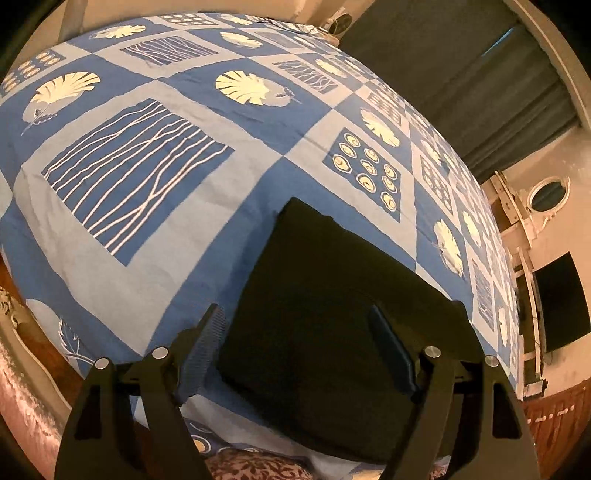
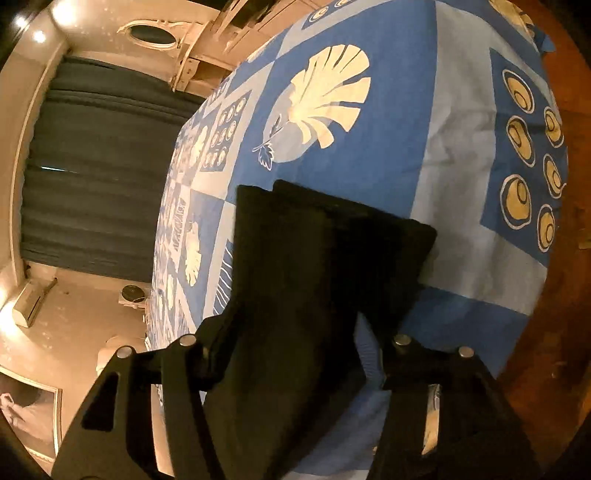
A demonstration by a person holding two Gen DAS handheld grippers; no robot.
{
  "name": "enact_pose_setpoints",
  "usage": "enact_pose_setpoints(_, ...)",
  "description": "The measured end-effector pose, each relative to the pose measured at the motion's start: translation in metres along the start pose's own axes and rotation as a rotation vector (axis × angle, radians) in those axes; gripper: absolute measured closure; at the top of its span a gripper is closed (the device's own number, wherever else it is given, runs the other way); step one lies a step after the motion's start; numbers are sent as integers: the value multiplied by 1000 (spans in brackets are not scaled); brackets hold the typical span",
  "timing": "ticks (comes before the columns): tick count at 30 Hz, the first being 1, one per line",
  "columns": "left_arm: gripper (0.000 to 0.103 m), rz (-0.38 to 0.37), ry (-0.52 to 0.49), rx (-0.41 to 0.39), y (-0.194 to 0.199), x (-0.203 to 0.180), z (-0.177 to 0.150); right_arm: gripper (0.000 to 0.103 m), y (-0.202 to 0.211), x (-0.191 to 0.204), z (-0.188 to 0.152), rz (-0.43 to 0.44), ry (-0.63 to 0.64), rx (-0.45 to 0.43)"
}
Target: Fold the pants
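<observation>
Warm, dim indoor light from ceiling spots tints both my fisheye views orange, edges bow and darken, and the black pants lose all detail in shadow.

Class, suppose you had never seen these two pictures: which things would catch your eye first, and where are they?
The folded black pants lie as a dark block on the bed, right ahead of both grippers. Around them spreads the blue patterned bedsheet with cream shell and wavy-line squares. The left gripper stands with open jaws on either side of the pants' near left edge.
</observation>
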State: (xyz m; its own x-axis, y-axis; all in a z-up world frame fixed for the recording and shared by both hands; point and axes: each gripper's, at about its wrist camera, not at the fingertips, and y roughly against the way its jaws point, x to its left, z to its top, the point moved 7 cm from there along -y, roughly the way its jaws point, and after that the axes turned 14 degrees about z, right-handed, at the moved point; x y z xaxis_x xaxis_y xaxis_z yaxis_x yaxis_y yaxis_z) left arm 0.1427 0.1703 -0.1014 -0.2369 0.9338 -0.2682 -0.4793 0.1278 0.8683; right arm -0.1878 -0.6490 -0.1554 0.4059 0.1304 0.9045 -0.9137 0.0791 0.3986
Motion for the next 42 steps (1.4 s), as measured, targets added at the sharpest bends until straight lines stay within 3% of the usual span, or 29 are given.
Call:
enact_pose_setpoints(2,25,-4,2,6,0,-2,-2,66,1,1,-1,-48,32,4)
enact_pose_setpoints(3,25,-1,2,5,0,-2,-3,93,2,3,0,-63,49,8)
enact_pose_setpoints(4,25,1,1,3,0,-2,-3,96,5,4,2,-91,81,9)
enact_pose_setpoints(7,25,-1,1,2,1,-2,-5,97,17,-13,5,-103,37,-19)
enact_pose_setpoints(11,25,-3,3,6,-1,-1,-6,98,26,-40,10,-19,-101,-42)
enact_pose_setpoints(14,25,-1,1,-1,1,-1,-5,93,35,-33,14,-30,-84,-70)
enact_pose_setpoints(15,25,-3,0,-12,3,-1,-4,84,41,-29,19,-50,-62,-83)
enact_pose_setpoints(16,25,-2,-2,-25,6,-2,-3,60,46,-26,24,-63,-42,-95)
enact_pose_setpoints(17,25,-1,-7,-40,9,-3,-1,47,52,-22,31,-91,-6,-119)
enact_pose_setpoints(18,25,-1,-16,-57,13,-6,1,38,56,-19,39,-103,23,-128)
enact_pose_setpoints(19,25,-4,-27,-73,16,-9,2,38,57,-17,45,-99,41,-133)
enact_pose_setpoints(23,24,-19,-107,-121,28,-29,4,37,37,-8,73,-19,150,-5)
enact_pose_setpoints(28,18,-36,-194,-132,28,-48,-6,34,4,-11,70,36,173,174)
enact_pose_setpoints(32,18,-23,-218,-91,17,-52,-16,32,-3,-16,69,90,142,196)
enact_pose_setpoints(36,18,-23,-189,-64,10,-50,-20,32,-7,-14,58,123,159,292)
enact_pose_setpoints(38,18,-25,-173,-47,7,-48,-22,40,-7,-11,53,70,223,318)
enact_pose_setpoints(40,18,-31,-152,-29,5,-47,-24,80,-13,-9,46,-4,284,359)
enact_pose_setpoints(42,18,-34,-137,-19,4,-45,-25,81,-20,-8,39,-10,282,401)
